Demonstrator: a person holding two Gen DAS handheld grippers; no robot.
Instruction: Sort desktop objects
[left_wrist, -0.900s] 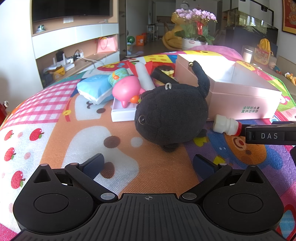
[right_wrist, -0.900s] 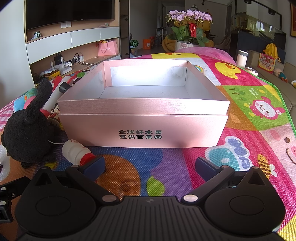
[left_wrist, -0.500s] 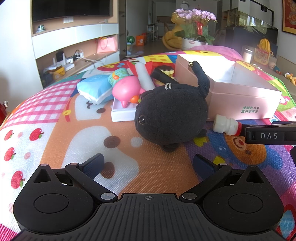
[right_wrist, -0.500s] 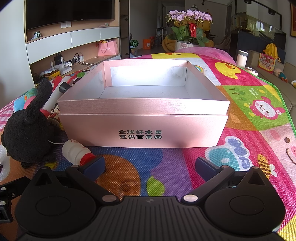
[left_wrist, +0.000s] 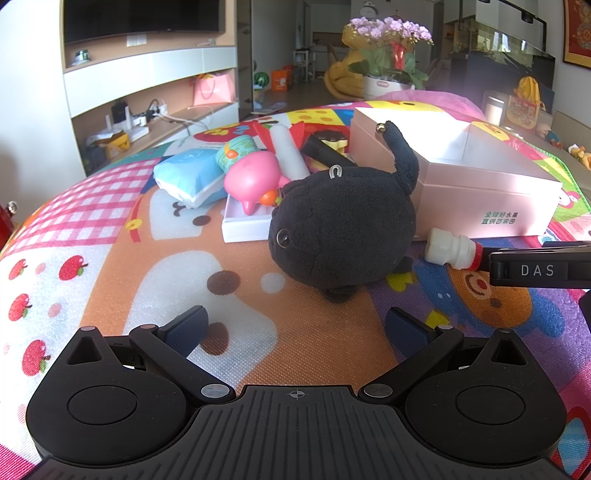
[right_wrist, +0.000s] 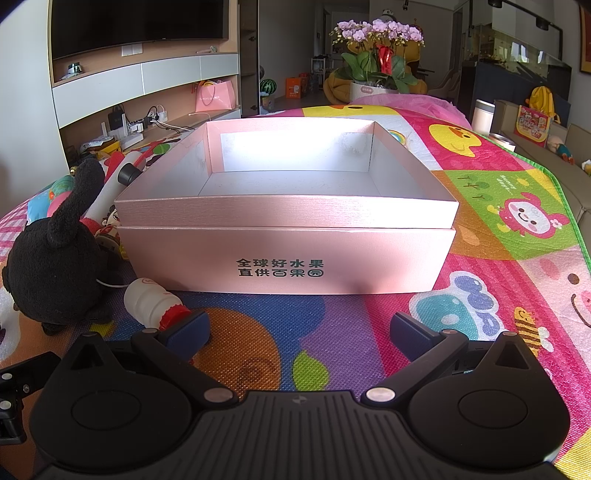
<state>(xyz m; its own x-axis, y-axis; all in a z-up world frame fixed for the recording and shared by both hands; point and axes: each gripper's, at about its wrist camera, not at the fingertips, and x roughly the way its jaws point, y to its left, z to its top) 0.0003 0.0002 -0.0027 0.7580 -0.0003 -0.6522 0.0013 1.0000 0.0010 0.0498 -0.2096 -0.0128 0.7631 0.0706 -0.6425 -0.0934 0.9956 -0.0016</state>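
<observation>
Ahead of both wide-open, empty grippers (left_wrist: 295, 326) (right_wrist: 300, 328) sit plush (left_wrist: 343, 229) and box (right_wrist: 288, 258).

Mat: my bright cartoon play mat (right_wrist: 517, 192) covers the surface.
Flowers: a pot of pink orchids (right_wrist: 376, 48) stands behind it.
Wall: dark television (right_wrist: 136, 22) above shelves; pink bag (right_wrist: 215, 96) below.

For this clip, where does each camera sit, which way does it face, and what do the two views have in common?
Left wrist: on the left gripper, angled down at the play mat, facing the black plush toy; own open fingers show.
Right wrist: on the right gripper, angled down, facing the empty pink box; own open fingers show.
Shared: plush toy, pink box, small white bottle, flower pot.
</observation>
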